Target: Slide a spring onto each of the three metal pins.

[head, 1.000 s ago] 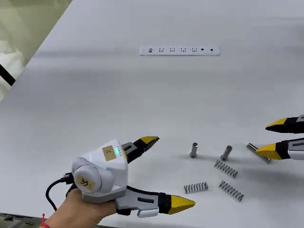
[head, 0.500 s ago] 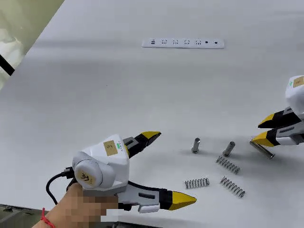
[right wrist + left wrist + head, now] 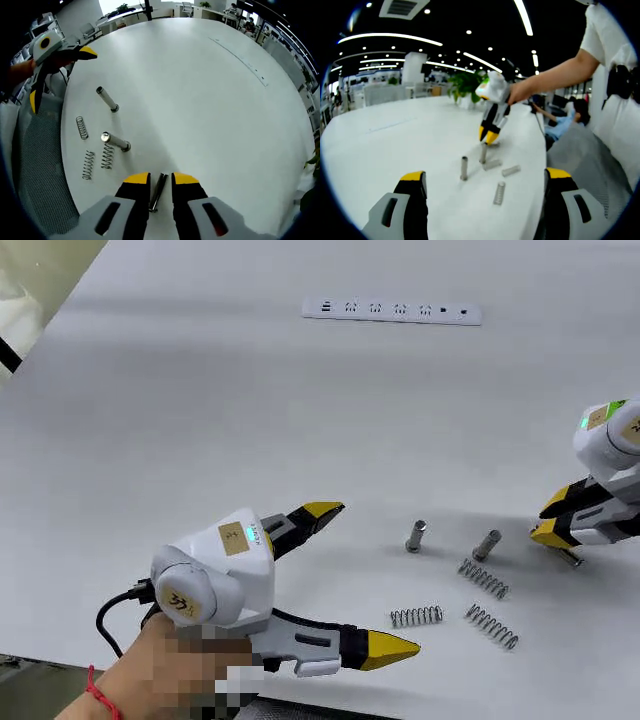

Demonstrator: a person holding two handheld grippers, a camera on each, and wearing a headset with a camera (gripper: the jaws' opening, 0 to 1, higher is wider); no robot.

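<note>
One pin [image 3: 158, 190] is lying near the bench's [image 3: 200, 390] front edge; the narrow right tongs [image 3: 548, 520] are straddling it and should be closing mid-shaft; the left tongs [image 3: 370, 577] are gaping wide.

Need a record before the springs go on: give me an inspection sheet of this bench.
Surface: white table, unmarked.
Job's things: two upright pins; one lying pin; three springs loose, none on a pin.
Clutter: power strip, far side.
Grippers: left gripper open, off the parts; right gripper open, jaws either side of the lying pin.
Cables: black cable behind left gripper.
Surroundings: office, ceiling lights, plant.
</note>
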